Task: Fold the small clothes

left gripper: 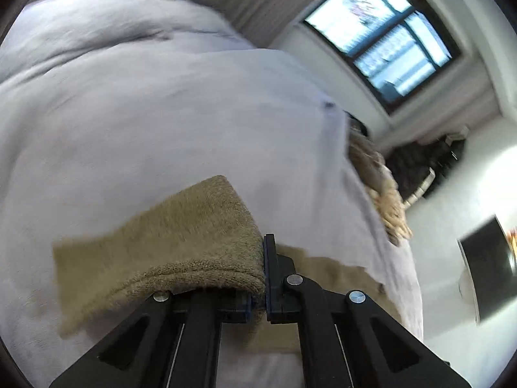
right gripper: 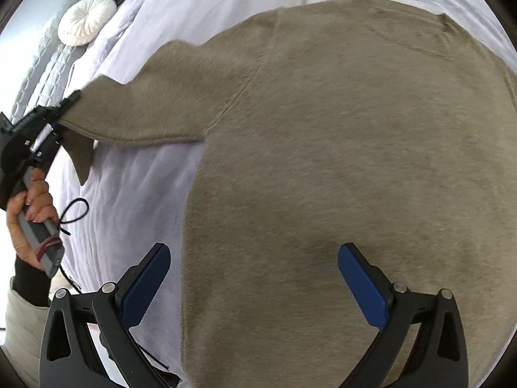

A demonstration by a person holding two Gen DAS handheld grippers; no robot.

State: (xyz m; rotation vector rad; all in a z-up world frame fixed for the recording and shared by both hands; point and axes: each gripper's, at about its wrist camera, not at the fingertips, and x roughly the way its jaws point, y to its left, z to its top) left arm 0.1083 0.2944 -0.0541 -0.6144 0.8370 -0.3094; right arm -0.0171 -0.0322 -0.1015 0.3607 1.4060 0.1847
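While our left tongs (left gripper: 263, 278) pinch the fuzzy tan sweater's (right gripper: 323, 161) ribbed cuff (left gripper: 194, 258), our right tongs (right gripper: 253, 287) gape wide over its body on the pale bed (right gripper: 135, 177).

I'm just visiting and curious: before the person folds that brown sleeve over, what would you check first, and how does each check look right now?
1. Left gripper clamped on the cuff of the taupe knitted sweater: ok, the fabric is pinched between its closed fingers.
2. Sleeve lifted off the pale lavender bedspread: ok at the cuff end.
3. Right gripper free to help: ok, its jaws are wide open, holding nothing.
4. Sweater body lying flat: ok where visible; its far edges run out of frame.
5. Other sleeve laid out: cannot tell, not visible.
6. Round white cushion clear of the sweater: ok, it sits apart near the headboard.
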